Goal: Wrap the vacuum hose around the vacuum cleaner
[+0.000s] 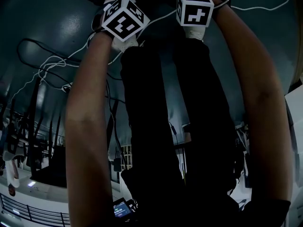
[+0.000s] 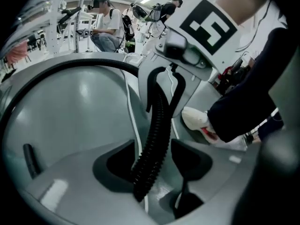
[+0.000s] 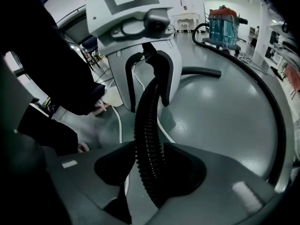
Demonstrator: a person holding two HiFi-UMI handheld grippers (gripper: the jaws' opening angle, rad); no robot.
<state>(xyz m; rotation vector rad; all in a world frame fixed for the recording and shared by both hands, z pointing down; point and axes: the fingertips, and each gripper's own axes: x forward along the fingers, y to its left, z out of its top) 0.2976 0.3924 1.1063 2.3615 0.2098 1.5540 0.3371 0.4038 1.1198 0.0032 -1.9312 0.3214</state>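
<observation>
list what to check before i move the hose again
1. right tool gripping hose: ok, both pads meet it.
2. left tool gripping hose: not ok, the hose sits between the jaws with a gap at one pad.
3. hose span between the tools unkinked: ok.
4. hose wrapped on vacuum: not ok, it lies in a long arc on the floor.
5. vacuum close by: not ok, it stands far off across the floor.
6. white cable clear of hose: cannot tell.
</observation>
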